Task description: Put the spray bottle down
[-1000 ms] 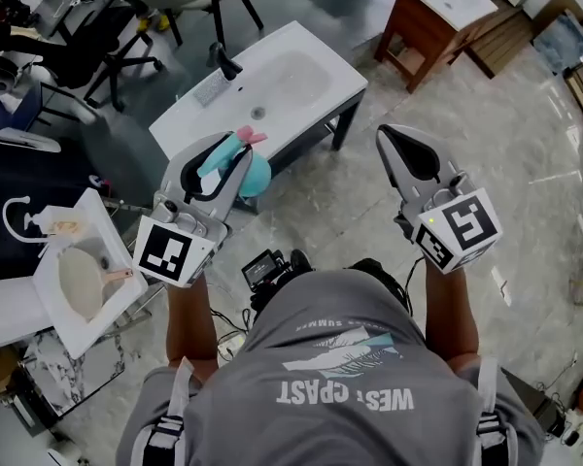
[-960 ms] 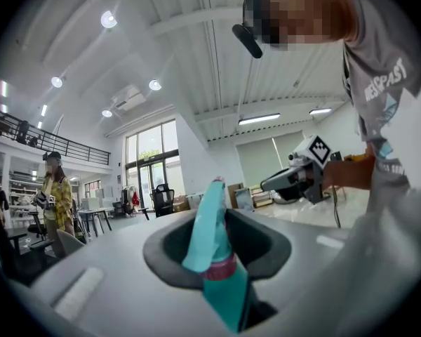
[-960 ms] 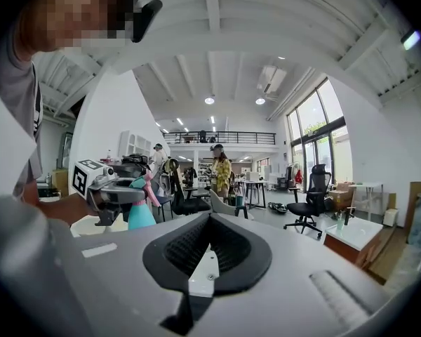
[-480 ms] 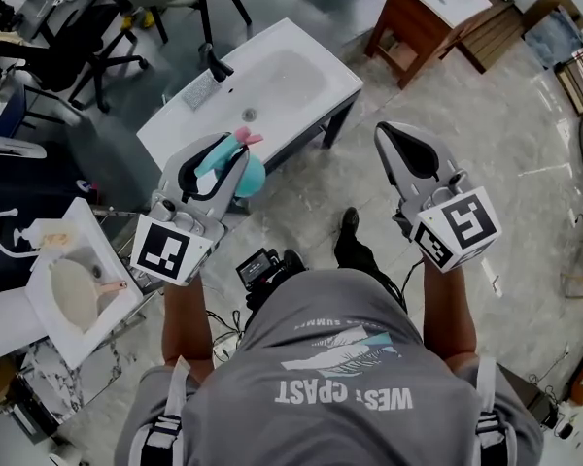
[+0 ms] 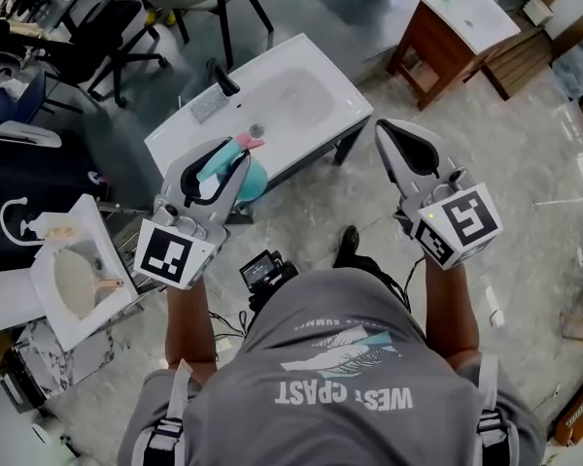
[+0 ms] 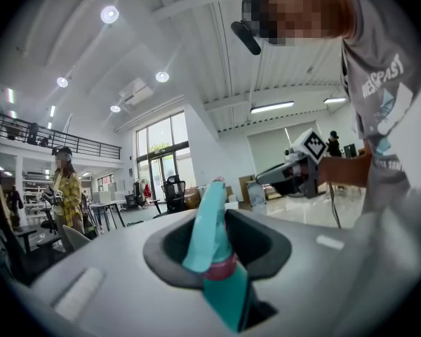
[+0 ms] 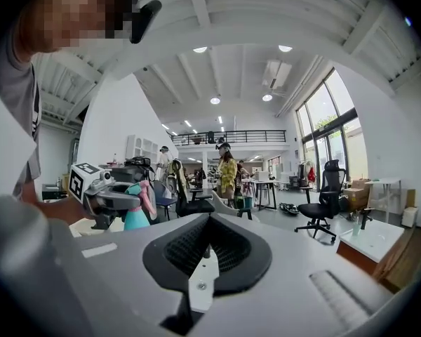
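Note:
A teal spray bottle with a pink trigger is held in the air, and my left gripper is shut on it. In the left gripper view the bottle stands up between the grey jaws of the left gripper, nozzle pointing up. My right gripper is level with the left one, about a shoulder's width to its right, shut with nothing in it. In the right gripper view the right gripper has its jaws together, and the left gripper with the bottle shows off to the left.
A white sink basin with a black tap lies on a low dark stand just ahead of the left gripper. A smaller white basin sits at the lower left and a wooden vanity at the upper right. Office chairs stand behind.
The person has stepped forward, and a foot now shows below. Both grippers have travelled along towards the white basin, with the bottle still held in the left one.

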Demonstrator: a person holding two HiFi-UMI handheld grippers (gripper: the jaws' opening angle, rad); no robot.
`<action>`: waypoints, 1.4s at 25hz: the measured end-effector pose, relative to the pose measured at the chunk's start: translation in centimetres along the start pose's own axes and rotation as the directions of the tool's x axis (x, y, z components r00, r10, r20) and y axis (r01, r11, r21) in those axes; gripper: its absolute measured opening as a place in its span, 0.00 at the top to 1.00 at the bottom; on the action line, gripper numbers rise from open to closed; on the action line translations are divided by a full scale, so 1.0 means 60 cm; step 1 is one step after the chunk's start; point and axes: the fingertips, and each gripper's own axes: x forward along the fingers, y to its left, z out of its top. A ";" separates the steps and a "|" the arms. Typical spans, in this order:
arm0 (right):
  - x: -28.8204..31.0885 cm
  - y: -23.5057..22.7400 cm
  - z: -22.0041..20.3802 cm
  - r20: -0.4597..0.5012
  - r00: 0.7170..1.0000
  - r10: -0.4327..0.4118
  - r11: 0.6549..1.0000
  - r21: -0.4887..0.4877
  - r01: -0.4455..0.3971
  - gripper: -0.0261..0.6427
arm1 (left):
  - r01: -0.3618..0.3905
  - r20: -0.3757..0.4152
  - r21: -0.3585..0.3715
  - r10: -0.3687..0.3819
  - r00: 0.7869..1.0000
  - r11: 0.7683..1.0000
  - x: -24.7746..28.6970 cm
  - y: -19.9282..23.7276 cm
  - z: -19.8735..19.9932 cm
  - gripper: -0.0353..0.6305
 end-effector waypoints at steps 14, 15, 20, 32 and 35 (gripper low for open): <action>0.039 -0.179 -0.014 0.006 0.990 0.142 0.990 0.021 -0.142 0.96 | -0.129 -0.047 0.010 0.130 0.990 0.992 0.163 -0.012 0.022 0.80; 0.040 -0.191 -0.015 0.007 0.989 0.148 0.989 0.023 -0.148 0.96 | -0.132 -0.048 0.012 0.133 0.990 0.991 0.174 -0.013 0.024 0.80; 0.037 -0.250 -0.026 0.012 0.986 0.169 0.985 0.033 -0.169 0.96 | -0.162 -0.059 0.015 0.162 0.985 0.987 0.228 -0.020 0.026 0.80; 0.083 -0.310 -0.055 -0.008 0.990 0.141 0.987 0.076 -0.140 0.96 | -0.126 -0.065 0.012 0.127 0.990 0.992 0.309 0.021 0.012 0.80; 0.101 -0.314 -0.050 -0.017 0.993 0.118 0.991 0.073 -0.117 0.96 | -0.094 -0.060 0.006 0.094 0.994 0.996 0.329 0.048 0.000 0.80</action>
